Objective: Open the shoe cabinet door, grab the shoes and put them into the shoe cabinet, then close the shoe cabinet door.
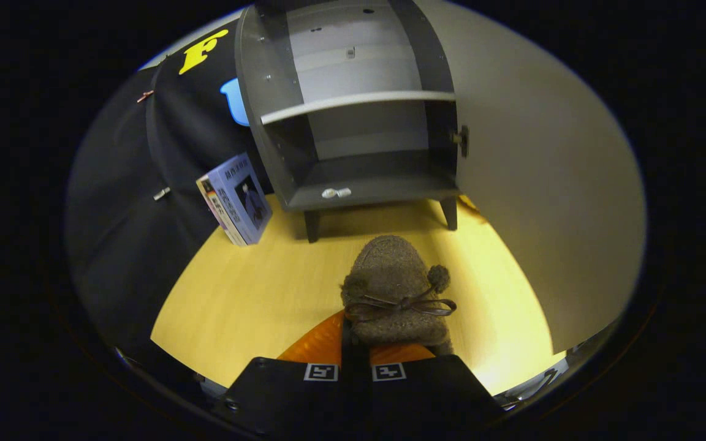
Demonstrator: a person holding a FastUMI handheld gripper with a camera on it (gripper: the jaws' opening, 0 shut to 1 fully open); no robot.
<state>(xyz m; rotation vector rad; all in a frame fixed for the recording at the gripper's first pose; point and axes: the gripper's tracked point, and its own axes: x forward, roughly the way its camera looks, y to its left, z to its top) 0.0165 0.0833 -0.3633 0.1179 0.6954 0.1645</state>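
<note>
Yellow wooden tabletop (255,294) beneath the scene. Left: a pale blue book (238,199) leaning on the booth wall. Centre: a grey two-shelf shoe cabinet (353,116), empty, its pale door (537,184) swung open rightward to admit footwear. Foreground: the gripper (356,349), fingers closed on a brown woolly bow-tied shoe (396,288), toe aimed at the lower shelf.

The gripper (355,352) points forward and slightly down toward the far side of the scene. Its two fingers (319,346) are drawn close together, with only a narrow gap between them, and both press on the shoe (396,291) held at their tips.
</note>
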